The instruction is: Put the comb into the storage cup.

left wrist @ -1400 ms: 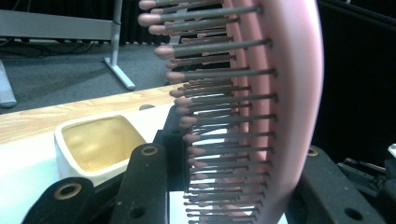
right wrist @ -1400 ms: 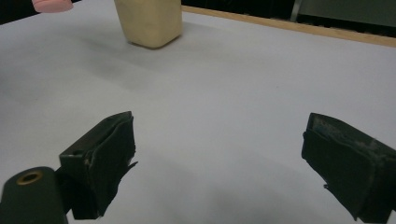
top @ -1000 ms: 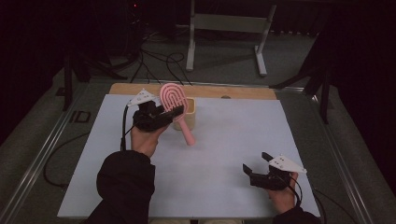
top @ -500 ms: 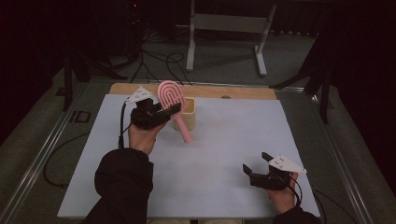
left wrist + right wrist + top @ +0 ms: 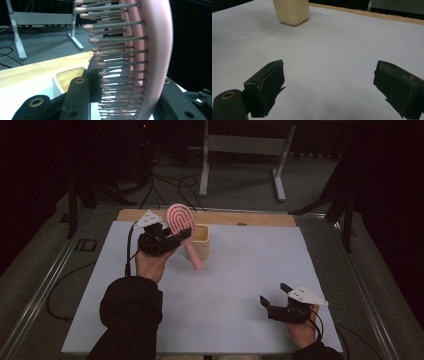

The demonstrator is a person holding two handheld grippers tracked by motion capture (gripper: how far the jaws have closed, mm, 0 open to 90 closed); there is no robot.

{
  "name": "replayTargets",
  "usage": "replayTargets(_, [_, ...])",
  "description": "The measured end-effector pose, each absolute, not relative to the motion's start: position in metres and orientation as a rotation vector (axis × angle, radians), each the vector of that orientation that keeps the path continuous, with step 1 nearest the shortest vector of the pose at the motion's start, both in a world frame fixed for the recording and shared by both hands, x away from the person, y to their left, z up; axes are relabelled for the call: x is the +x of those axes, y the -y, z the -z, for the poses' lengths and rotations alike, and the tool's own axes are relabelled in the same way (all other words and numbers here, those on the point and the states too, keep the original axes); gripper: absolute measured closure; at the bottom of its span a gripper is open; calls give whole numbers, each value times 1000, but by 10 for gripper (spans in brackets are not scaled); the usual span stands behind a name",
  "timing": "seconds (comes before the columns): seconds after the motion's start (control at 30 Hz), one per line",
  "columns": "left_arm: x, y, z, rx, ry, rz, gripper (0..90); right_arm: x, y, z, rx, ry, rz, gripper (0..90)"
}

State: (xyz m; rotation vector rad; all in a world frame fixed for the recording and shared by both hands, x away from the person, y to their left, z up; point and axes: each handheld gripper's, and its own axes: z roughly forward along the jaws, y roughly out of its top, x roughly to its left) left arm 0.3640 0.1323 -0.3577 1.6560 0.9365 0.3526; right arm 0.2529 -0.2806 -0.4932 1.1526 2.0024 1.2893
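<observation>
A pink hairbrush [image 5: 180, 217] is held head-up and tilted, with my left gripper [image 5: 176, 236] shut on its head. Its handle [image 5: 195, 257] slants down in front of a cream open-topped container [image 5: 202, 242] toward the white mat. I cannot tell whether the handle's tip touches the mat. In the left gripper view the brush [image 5: 152, 50] stands between the black jaws of the left gripper [image 5: 130, 95], bristles pointing left, with the container [image 5: 62, 80] behind. My right gripper [image 5: 274, 293] rests open near the table's front right, nothing between its jaws, as the right gripper view shows [image 5: 329, 85].
The white mat [image 5: 240, 270] covers the table, with a wooden strip [image 5: 260, 218] along its far edge. A metal stand [image 5: 240, 145] and cables lie on the floor beyond. The container [image 5: 292, 11] shows far off in the right gripper view.
</observation>
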Motion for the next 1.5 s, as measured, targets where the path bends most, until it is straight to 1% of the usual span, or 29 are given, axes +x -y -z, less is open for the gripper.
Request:
replayTargets(0.2, [366,-138,357,1652,-947,-388,647,253,281,494,1153,-2003,-1290,96])
replayTargets(1.5, [376,-145,345,1643,-984,-481,647,253,281,494,1153,-2006,-1287,96])
